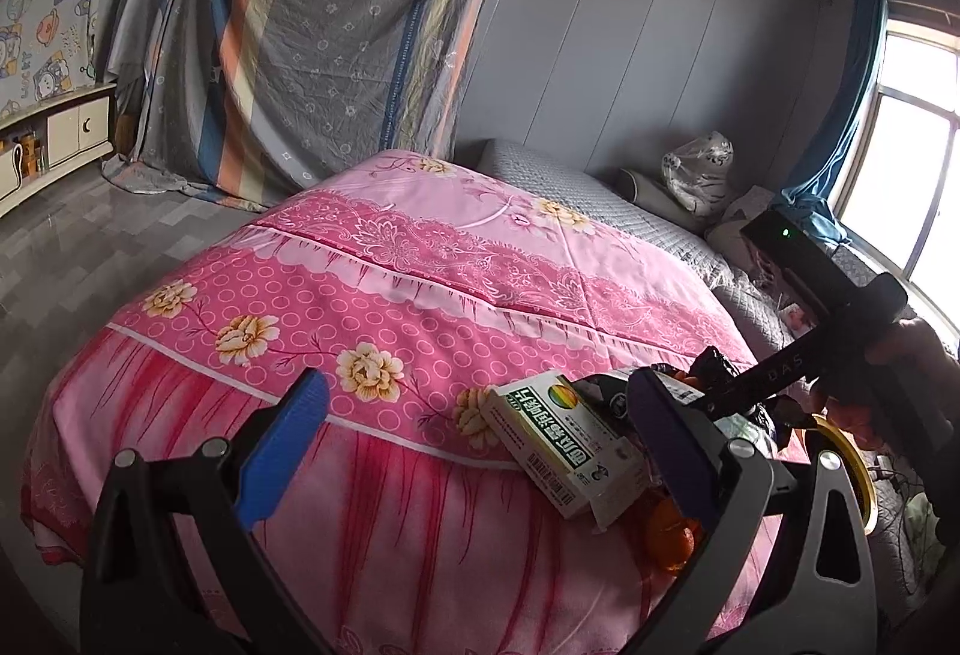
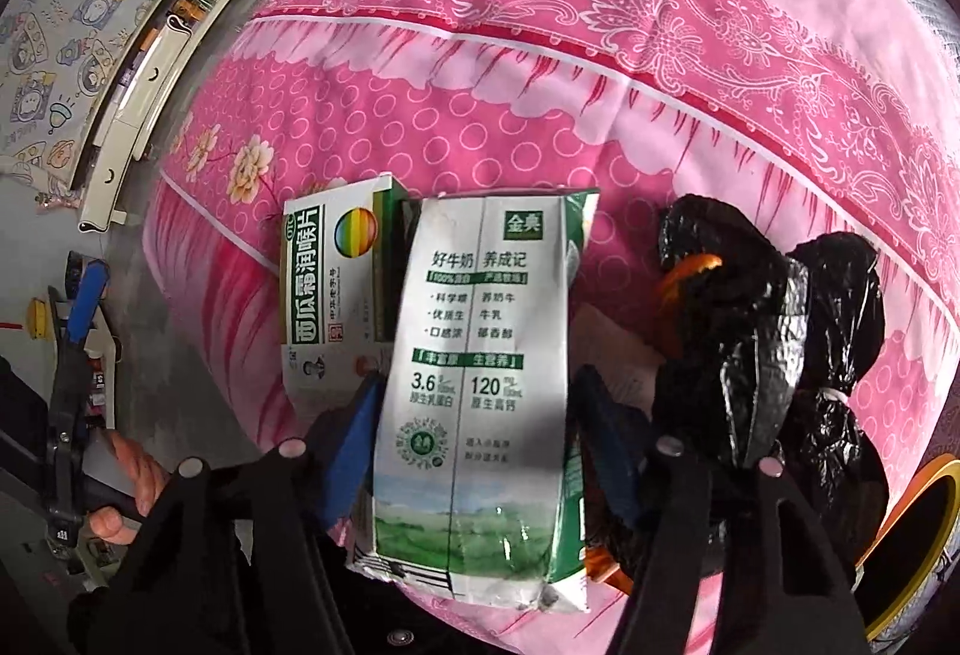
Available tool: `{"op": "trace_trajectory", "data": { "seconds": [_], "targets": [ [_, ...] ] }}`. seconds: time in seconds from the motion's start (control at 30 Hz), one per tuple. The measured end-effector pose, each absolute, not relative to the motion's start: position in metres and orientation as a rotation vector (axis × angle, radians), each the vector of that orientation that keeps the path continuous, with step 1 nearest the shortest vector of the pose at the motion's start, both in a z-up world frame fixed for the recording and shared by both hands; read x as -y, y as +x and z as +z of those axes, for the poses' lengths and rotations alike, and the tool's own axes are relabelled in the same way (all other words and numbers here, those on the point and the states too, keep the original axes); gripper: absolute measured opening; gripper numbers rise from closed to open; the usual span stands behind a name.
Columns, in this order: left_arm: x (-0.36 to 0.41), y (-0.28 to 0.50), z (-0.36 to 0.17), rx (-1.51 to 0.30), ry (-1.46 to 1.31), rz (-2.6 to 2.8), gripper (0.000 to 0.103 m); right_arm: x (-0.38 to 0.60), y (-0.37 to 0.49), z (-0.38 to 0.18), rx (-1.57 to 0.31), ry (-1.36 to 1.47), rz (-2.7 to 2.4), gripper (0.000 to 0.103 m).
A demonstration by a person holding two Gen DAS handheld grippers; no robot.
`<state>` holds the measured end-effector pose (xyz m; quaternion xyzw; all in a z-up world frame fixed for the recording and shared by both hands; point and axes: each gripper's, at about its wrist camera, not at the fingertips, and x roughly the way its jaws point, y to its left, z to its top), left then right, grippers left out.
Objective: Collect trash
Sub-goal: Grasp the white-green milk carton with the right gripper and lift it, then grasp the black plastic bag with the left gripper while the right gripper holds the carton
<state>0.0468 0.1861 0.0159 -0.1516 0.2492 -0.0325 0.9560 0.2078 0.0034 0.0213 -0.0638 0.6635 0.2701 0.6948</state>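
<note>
A white and green lozenge box (image 1: 561, 442) lies on the pink flowered bedspread (image 1: 384, 295), beside a black trash bag (image 1: 717, 370) with orange peel (image 1: 672, 535). My left gripper (image 1: 474, 451) is open and empty, its right finger beside the box. In the right wrist view, my right gripper (image 2: 474, 415) is shut on a flattened milk carton (image 2: 486, 391), held above the bedspread (image 2: 540, 84). The lozenge box (image 2: 330, 283) lies just left of the carton. The black bag (image 2: 768, 355) lies to the right with orange peel (image 2: 684, 277) showing.
A yellow-rimmed bin (image 2: 918, 541) stands at the bed's lower right, also seen in the left wrist view (image 1: 849, 469). A striped sheet (image 1: 336, 30) hangs behind the bed. A cream cabinet (image 1: 54, 138) lines the left wall. A window (image 1: 906, 175) and pillows are at the right.
</note>
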Motion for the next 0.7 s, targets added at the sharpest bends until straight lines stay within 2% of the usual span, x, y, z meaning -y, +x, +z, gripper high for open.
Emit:
{"op": "trace_trajectory", "data": {
  "seconds": [0.3, 0.6, 0.7],
  "targets": [
    [-0.154, 0.057, 0.023, -0.572, -0.201, -0.079, 0.095, 0.024, 0.201, 0.050, -1.401, -0.014, 0.722, 0.058],
    [-0.087, 0.069, 0.035, -0.635, -0.041, -0.205, 0.095, 0.123, 0.191, 0.121, -1.133, 0.286, 0.764, 0.058],
    [-0.052, 0.079, 0.031, -0.662, 0.005, -0.284, 0.095, 0.164, 0.185, 0.129, -1.080, 0.355, 0.739, 0.059]
  ]
}}
